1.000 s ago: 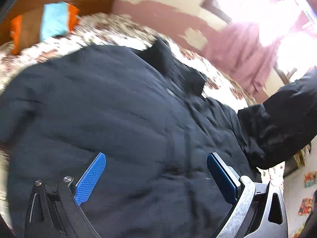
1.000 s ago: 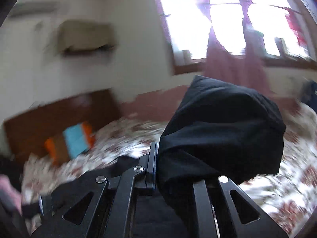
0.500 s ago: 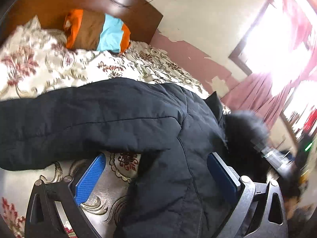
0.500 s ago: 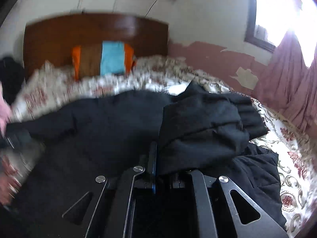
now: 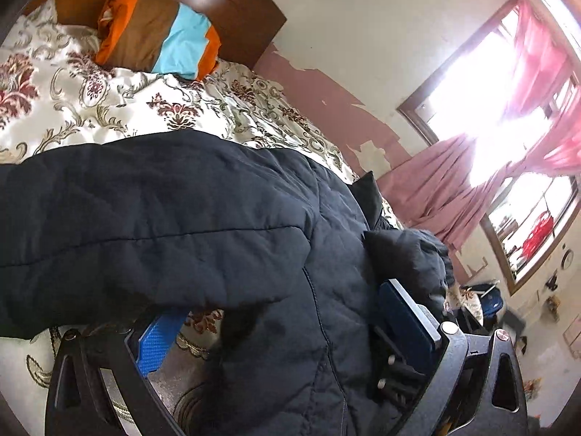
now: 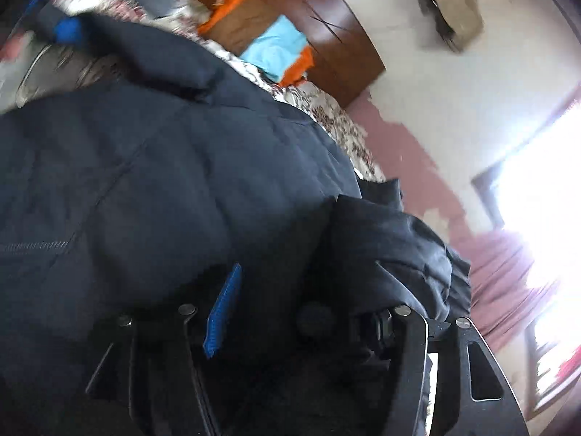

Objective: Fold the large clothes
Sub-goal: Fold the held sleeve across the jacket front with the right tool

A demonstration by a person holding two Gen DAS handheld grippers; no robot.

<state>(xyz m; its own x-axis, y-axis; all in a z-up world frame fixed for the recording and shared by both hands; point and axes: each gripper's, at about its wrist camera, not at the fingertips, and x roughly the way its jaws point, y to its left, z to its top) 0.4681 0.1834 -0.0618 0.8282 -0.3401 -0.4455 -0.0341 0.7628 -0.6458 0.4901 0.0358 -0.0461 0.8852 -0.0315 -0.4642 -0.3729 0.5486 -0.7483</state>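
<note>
Jacket: dark padded jacket [image 5: 189, 225] spread across the bed [image 5: 72, 101], one sleeve lying out flat, another part bunched up at the window-side edge.
Left tongs: left tongs [image 5: 276, 323] gaping wide, low over the jacket, cloth between the blue pads [image 5: 159, 338] but unpressed.
Right tongs: right tongs [image 6: 308, 312] just parted, released; jacket fabric lies loose between them.
Bed: floral cover beneath the jacket.
Pillow: striped pillow [image 5: 159, 40] beyond the jacket, against the wooden headboard [image 5: 218, 3].

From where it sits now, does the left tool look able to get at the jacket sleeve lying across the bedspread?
Probably yes. The left tool stands open right at the dark jacket, and the sleeve lies just ahead of its blue pad on the floral bedspread, with nothing in between.
</note>
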